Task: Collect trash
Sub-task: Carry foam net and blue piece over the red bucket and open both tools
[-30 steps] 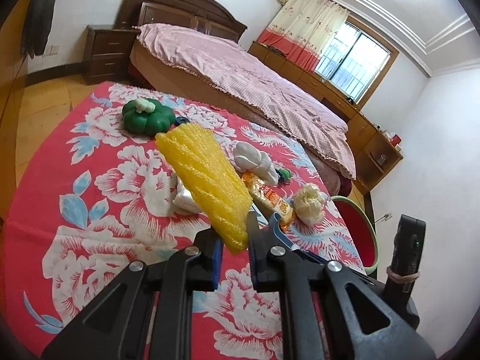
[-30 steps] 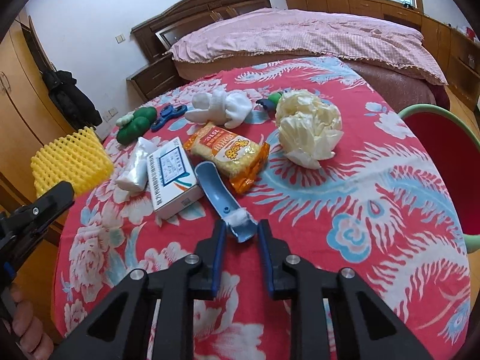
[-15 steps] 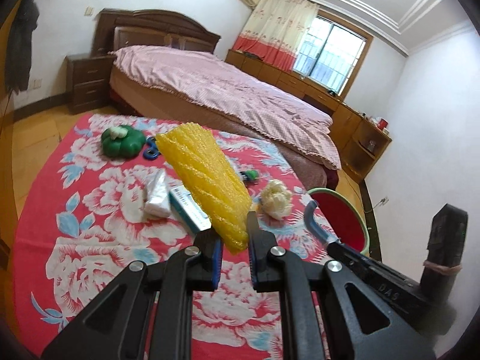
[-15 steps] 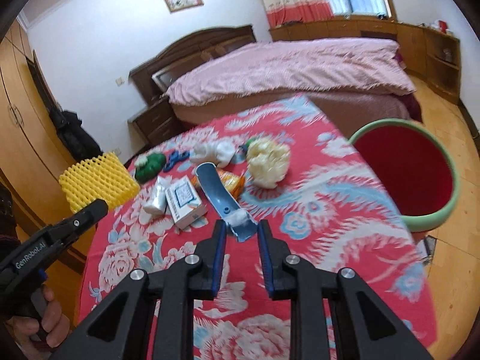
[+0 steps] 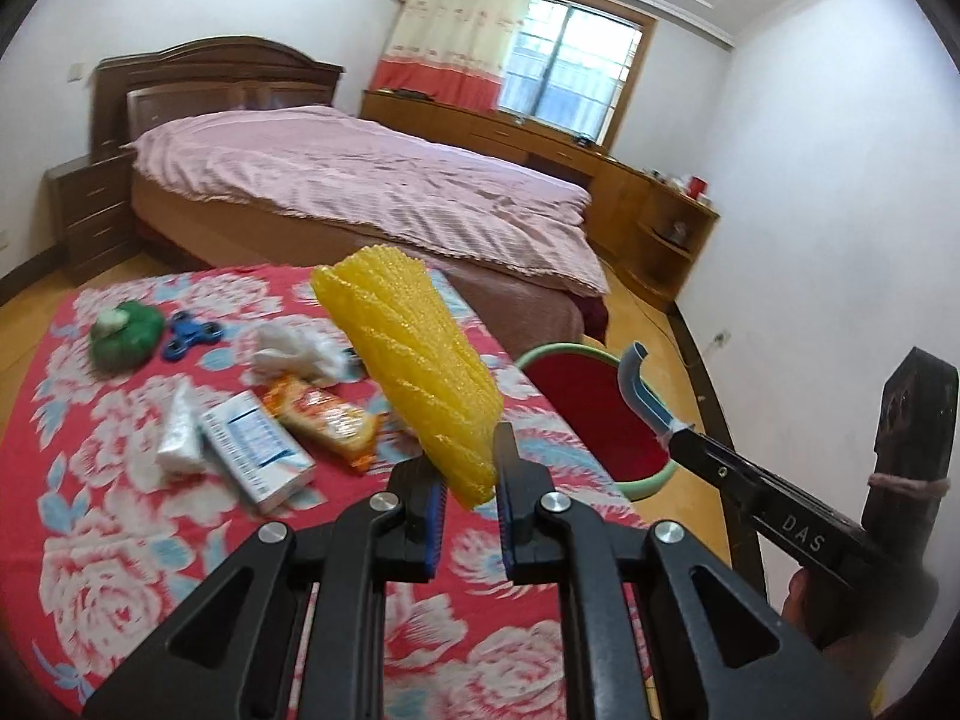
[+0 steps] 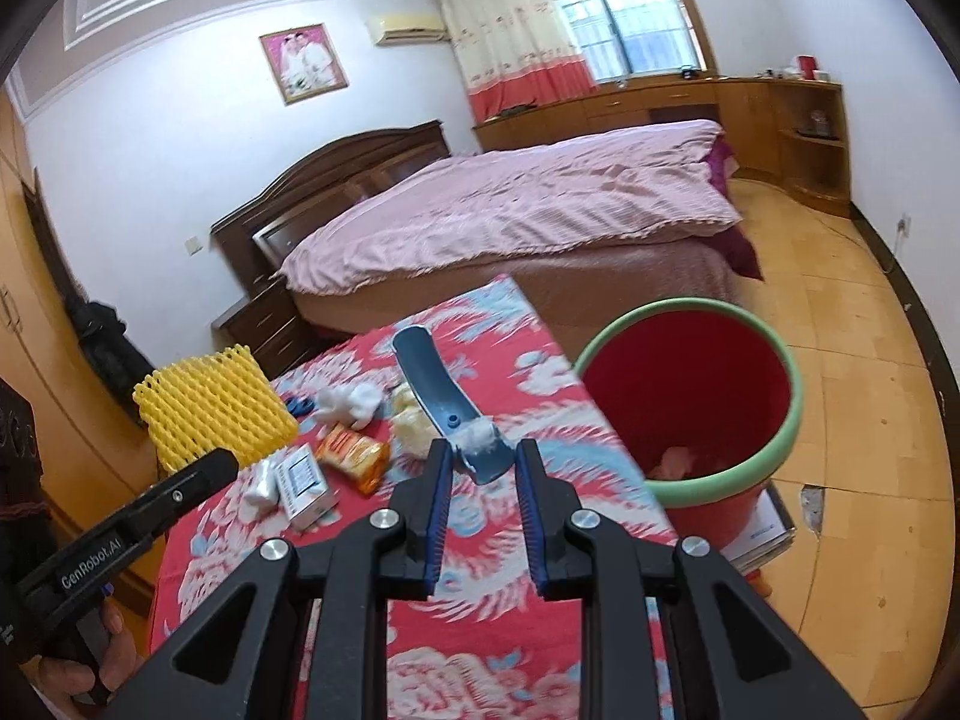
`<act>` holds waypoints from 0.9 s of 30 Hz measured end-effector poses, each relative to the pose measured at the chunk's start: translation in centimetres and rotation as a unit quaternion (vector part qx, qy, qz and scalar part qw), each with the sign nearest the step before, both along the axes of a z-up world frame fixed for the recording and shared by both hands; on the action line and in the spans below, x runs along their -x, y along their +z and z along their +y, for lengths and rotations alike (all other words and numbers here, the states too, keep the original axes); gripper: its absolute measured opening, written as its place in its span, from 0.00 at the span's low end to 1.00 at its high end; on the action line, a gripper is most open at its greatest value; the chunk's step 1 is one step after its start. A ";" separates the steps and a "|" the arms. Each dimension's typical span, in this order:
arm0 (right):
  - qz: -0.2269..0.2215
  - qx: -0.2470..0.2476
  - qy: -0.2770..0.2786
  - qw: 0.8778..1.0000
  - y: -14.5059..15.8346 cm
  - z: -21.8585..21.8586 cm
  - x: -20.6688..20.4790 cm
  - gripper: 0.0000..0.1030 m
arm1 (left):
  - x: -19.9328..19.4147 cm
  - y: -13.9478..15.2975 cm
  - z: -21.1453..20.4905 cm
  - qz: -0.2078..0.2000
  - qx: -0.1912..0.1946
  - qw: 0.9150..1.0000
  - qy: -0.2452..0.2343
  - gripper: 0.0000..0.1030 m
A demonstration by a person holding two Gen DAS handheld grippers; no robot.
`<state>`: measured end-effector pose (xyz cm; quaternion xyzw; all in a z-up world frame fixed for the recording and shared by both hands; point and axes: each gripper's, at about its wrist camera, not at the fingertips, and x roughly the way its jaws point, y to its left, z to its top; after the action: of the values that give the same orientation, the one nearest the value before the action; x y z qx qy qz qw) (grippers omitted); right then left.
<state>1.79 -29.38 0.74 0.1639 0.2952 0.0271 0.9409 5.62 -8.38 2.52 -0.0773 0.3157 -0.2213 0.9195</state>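
Both claws loaded, raised over table. I saw left gripper (image 5: 468, 489) clamped on yellow foam net (image 5: 414, 366); right gripper (image 6: 480, 468) pinching blue scoop (image 6: 438, 399). Red bin (image 6: 690, 396) sat right-forward, on floor beside table edge; right nearer. Scoop's long axis pointed away.

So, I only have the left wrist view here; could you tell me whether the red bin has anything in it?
Observer: Yes. The right wrist view looks into the bin, and something pale pink lies at its bottom.
Operator: Thanks. What is the right gripper holding?
Observer: It is shut on a blue scoop, with a white wad at the pinched end.
Operator: Does my yellow net hide anything?
Observer: A crumpled paper ball, just right of the snack packet.
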 end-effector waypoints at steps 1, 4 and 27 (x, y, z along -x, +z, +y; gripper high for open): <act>-0.001 0.000 -0.004 1.000 0.0 -0.4 0.0 0.23 | -0.3 0.0 -0.7 0.000 -0.002 1.000 -0.006 0.13; 0.000 -0.004 -0.021 1.000 -0.2 -2.1 -0.1 0.23 | -1.1 0.1 -2.8 0.000 -0.009 1.000 -0.024 0.13; 0.056 -0.050 -0.103 0.992 -6.0 -13.6 -4.7 0.23 | -8.2 -5.8 -17.1 0.070 -0.056 0.987 -0.130 0.13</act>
<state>6.46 -42.95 -5.29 0.2410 0.3274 -0.0643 0.9114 13.77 -25.45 -3.24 0.0010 0.3990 -0.3148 0.8612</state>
